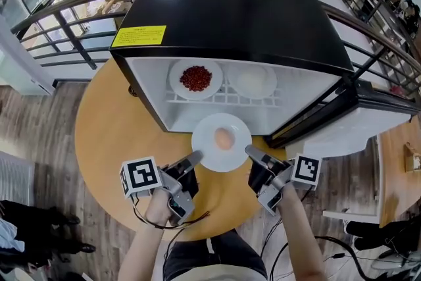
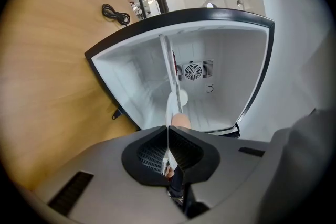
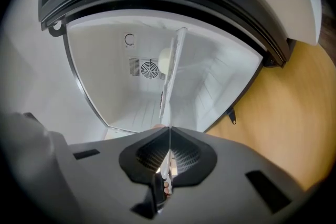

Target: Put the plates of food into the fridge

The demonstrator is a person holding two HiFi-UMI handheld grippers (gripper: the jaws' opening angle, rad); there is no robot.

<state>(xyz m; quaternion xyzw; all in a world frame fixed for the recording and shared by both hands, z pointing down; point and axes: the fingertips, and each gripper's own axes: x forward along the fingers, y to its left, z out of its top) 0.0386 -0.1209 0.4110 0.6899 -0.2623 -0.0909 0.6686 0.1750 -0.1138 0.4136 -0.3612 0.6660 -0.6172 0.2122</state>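
Observation:
I hold a white plate [image 1: 222, 142] with a pale orange, egg-like food [image 1: 223, 138] level at the mouth of the open black mini fridge [image 1: 230, 10]. My left gripper [image 1: 195, 159] is shut on the plate's left rim and my right gripper [image 1: 252, 153] is shut on its right rim. On the fridge's wire shelf [image 1: 223, 101] stand a plate of red food [image 1: 195, 78] and a plate of white food [image 1: 252, 81]. The held plate shows edge-on [image 2: 170, 107] ahead of the left gripper [image 2: 168, 131], and as the same thin edge [image 3: 167, 97] ahead of the right gripper [image 3: 169, 131].
The fridge stands on a round wooden table [image 1: 112, 135], its door [image 1: 368, 122] swung open to the right. A black cable [image 2: 115, 12] lies on the table behind the fridge. A dark railing [image 1: 59, 16] runs round the back; wood floor [image 1: 33, 135] lies to the left.

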